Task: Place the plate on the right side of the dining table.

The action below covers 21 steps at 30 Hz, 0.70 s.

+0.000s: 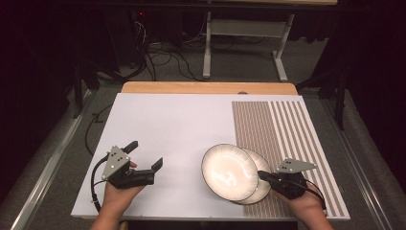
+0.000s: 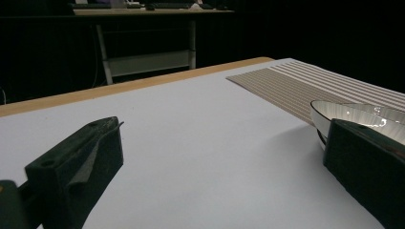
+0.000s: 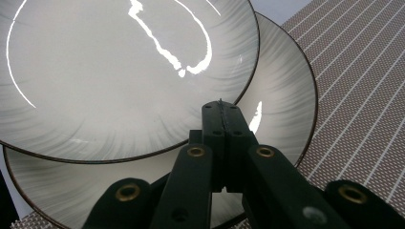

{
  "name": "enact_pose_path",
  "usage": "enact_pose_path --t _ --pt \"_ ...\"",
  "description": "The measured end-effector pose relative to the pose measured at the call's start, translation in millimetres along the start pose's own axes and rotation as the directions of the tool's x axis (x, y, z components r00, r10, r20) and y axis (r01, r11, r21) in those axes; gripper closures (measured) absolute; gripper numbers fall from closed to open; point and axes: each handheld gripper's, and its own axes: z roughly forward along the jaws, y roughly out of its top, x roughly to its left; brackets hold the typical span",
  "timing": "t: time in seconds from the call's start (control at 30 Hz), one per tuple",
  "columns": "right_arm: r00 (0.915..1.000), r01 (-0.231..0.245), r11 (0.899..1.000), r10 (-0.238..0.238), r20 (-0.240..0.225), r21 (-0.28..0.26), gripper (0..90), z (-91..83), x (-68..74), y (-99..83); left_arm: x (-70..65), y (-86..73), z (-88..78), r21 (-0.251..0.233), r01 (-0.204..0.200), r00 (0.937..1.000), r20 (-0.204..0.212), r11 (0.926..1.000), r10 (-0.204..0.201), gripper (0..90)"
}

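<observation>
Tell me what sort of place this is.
Probably a lab or recording room, not a home kitchen: a white-topped table in a dark room, loose cables on the grey floor, and a bare desk frame behind. Two plates and a striped mat look staged.

You have a worktop (image 1: 201, 87) with a wooden edge showing along its far side, covered almost wholly by a white sheet (image 1: 167, 129). On the right of that sheet lies a brown-and-white striped mat (image 1: 287, 129). Two pale ribbed plates (image 1: 230, 170) overlap near your side, the lower one partly on the mat.
</observation>
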Motion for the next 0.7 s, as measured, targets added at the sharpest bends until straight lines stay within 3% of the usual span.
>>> enact_pose_path --t 0.4,0.7 --pt "0.9999 0.007 1.0 -0.007 -0.008 -0.002 90.0 -0.4 4.6 1.3 -13.2 5.6 3.2 0.012 -0.012 0.9987 0.05 0.9999 0.011 0.7" --pt "0.9997 0.016 1.0 -0.016 -0.017 0.001 90.0 0.7 6.2 1.8 -23.6 8.2 7.0 0.029 0.014 0.9958 0.09 0.9995 -0.017 0.7"
